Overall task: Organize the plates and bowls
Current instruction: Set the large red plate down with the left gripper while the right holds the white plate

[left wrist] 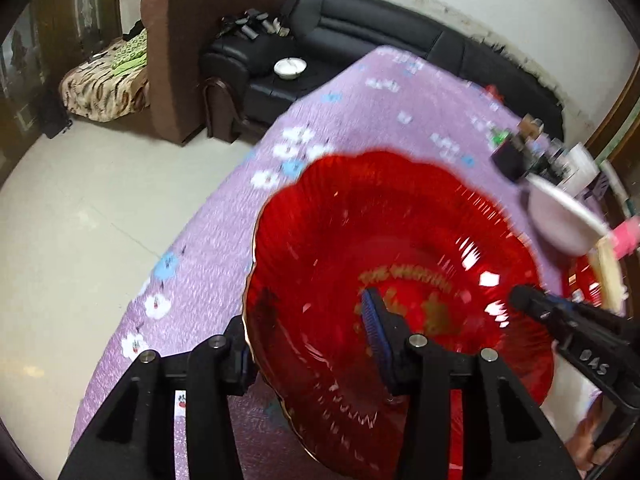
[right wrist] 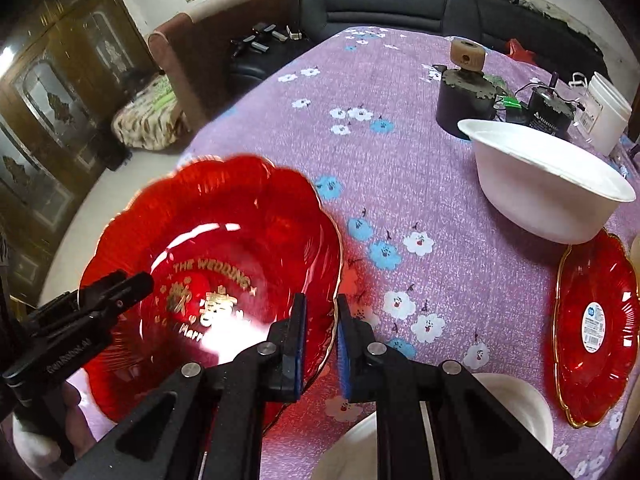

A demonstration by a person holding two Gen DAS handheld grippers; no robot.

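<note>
Both grippers' fingers (right wrist: 301, 344) pinch opposite rims of tilted red plate (right wrist: 224, 264), face up.

Bowl (right wrist: 548, 188) right of plate (right wrist: 224, 256), on tablecloth (right wrist: 400, 120)

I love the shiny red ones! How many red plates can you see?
2. One red plate is gripped at its rim by both jaws, at the table's near left. The second red plate lies at the right, by the white bowl. Others may be hidden.
</note>
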